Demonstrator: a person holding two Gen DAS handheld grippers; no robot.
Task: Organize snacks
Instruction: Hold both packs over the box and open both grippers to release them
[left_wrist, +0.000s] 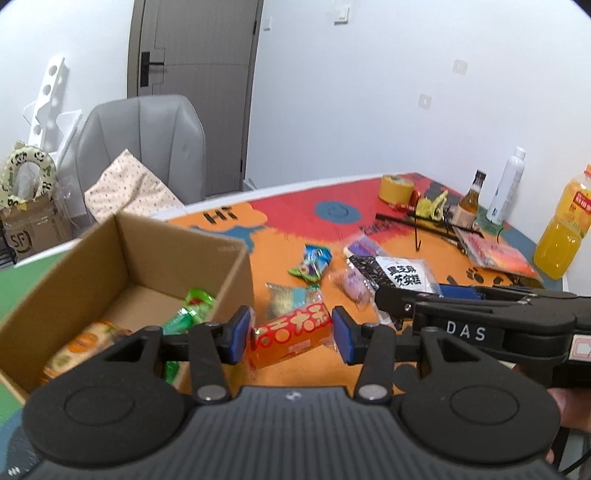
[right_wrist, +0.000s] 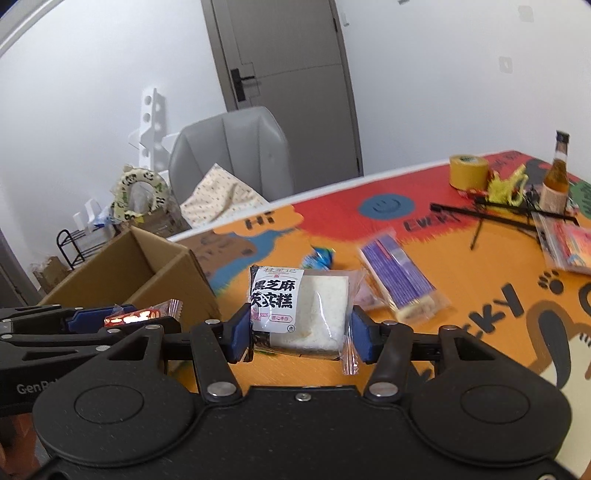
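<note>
My left gripper (left_wrist: 290, 334) is shut on a red-orange snack packet (left_wrist: 295, 325), held above the table just right of the open cardboard box (left_wrist: 236, 273). Inside the box lie a green packet (left_wrist: 192, 310) and an orange biscuit packet (left_wrist: 81, 347). My right gripper (right_wrist: 301, 332) is shut on a white sesame-cake packet (right_wrist: 310, 306), also lifted off the colourful mat (right_wrist: 480, 295). The left gripper (right_wrist: 122, 317) shows at the left of the right wrist view. On the mat lie a blue-green packet (left_wrist: 314, 262), a clear cracker packet (left_wrist: 288, 295) and a purple packet (right_wrist: 399, 277).
At the table's far right stand a yellow tape roll (left_wrist: 397, 188), a brown bottle (left_wrist: 471, 201), a white bottle (left_wrist: 508, 184) and an orange juice bottle (left_wrist: 565, 229), with black cable ties (left_wrist: 417, 225) and a zip bag (left_wrist: 495, 251). A grey chair (left_wrist: 147, 147) stands behind the box.
</note>
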